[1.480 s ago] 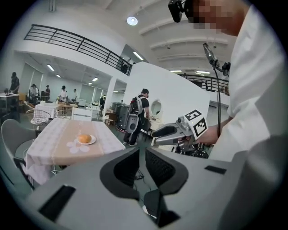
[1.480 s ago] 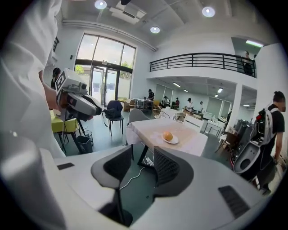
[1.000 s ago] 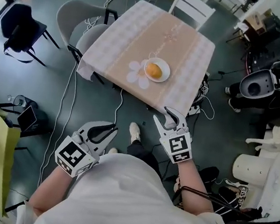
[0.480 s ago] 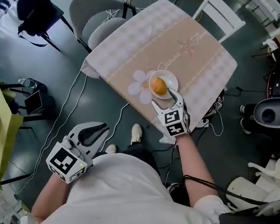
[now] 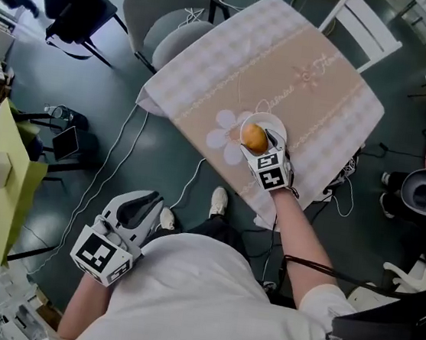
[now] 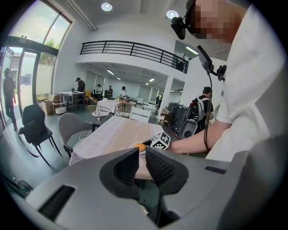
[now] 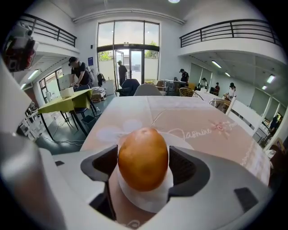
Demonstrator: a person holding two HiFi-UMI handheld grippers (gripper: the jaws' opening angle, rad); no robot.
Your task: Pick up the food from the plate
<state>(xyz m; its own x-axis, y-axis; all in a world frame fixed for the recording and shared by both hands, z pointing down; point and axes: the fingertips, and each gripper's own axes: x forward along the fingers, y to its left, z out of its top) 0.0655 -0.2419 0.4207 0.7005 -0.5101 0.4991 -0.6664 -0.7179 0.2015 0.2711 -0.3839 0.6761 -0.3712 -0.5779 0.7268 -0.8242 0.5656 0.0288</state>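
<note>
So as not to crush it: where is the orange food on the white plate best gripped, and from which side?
Grip the food across its widest middle, on two opposite flanks, coming slantwise from above: it is egg-shaped and the plate is shallow.

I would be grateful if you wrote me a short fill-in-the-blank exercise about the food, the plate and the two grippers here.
1. The orange-brown food lies on a white ____.
2. The gripper whose open fingers stand on either side of the food is the ____ one.
3. Between the left gripper's fingers there is ____.
Missing words: plate; right; nothing.
Note: the right gripper's fingers have just been opening, with the food between them.
</note>
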